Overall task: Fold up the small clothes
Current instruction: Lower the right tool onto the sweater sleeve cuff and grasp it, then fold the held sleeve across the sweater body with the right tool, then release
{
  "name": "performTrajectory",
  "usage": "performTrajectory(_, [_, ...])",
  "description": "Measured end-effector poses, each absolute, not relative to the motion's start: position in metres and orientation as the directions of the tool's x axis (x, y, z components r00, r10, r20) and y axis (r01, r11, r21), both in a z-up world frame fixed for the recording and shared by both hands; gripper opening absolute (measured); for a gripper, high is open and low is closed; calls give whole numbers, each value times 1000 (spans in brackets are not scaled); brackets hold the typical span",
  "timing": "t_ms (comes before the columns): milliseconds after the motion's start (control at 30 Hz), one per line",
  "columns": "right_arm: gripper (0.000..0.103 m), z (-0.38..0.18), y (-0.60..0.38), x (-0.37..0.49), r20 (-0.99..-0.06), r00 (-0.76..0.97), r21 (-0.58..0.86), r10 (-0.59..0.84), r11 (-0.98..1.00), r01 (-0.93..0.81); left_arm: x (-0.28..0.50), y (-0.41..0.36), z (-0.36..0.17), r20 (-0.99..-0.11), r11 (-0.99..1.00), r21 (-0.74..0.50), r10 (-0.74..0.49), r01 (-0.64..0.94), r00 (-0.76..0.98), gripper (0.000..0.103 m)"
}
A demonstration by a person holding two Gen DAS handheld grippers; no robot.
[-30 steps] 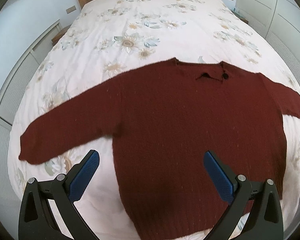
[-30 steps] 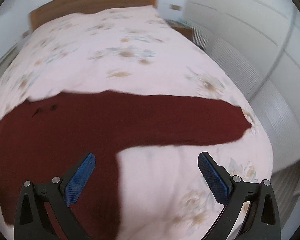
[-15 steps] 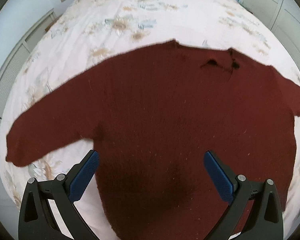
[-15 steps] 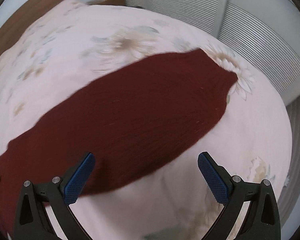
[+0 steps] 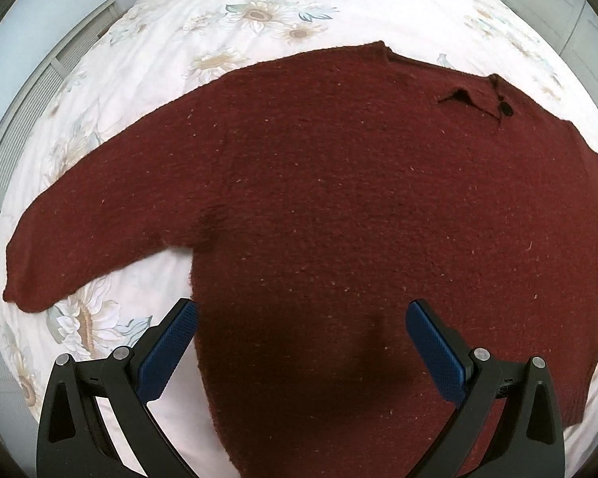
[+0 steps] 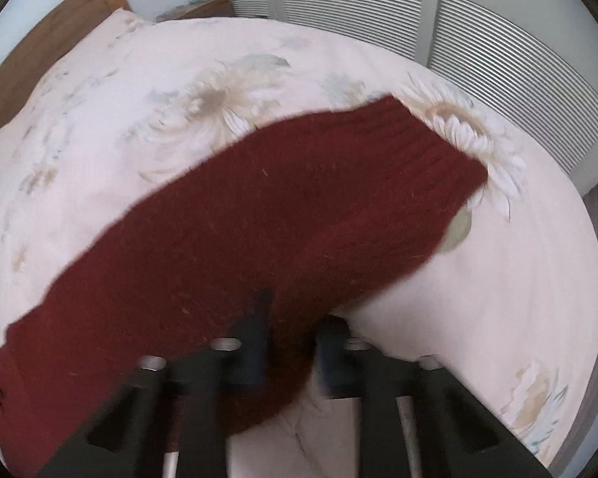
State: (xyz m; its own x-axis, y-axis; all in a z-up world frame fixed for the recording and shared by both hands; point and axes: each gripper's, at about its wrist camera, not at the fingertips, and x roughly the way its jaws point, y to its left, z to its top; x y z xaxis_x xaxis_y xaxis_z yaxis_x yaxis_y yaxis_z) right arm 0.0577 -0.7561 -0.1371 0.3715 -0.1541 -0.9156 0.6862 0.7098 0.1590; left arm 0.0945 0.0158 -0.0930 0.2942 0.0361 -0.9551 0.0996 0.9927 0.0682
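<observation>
Both grippers have dropped toward the sweater point(image 5: 339, 207). Nearest, the right gripper point(image 6: 287, 342) has pinched its jaws onto the sleeve point(image 6: 299, 215); the left gripper point(image 5: 301, 342) hangs spread over the hem. Beyond, the sweater lies flat on the bed point(image 5: 283, 4), collar farthest.
</observation>
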Motion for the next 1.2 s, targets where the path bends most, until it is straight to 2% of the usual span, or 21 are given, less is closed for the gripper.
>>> performTrajectory(233, [14,-59,-706,65,-843,510,168,-171,817,552,87,29,-86,-952,996,52,29,69,303,102])
performTrajectory(433, [13,12,-617,82,-762,644,229,-61,906,357,79,48,-72,-946,998,15,-5,57,325,102])
performTrajectory(633, [13,54,-517,111,-719,694,234,39,954,189,80,61,-60,-935,998,-6,-27,59,353,102])
performTrajectory(967, [13,50,-379,151,-723,656,277,216,961,-11,89,72,-47,-917,997,17,-16,81,399,102])
performTrajectory(1200, [13,-21,-311,155,-818,522,245,240,968,-62,98,72,-60,-922,995,19,-21,99,387,102])
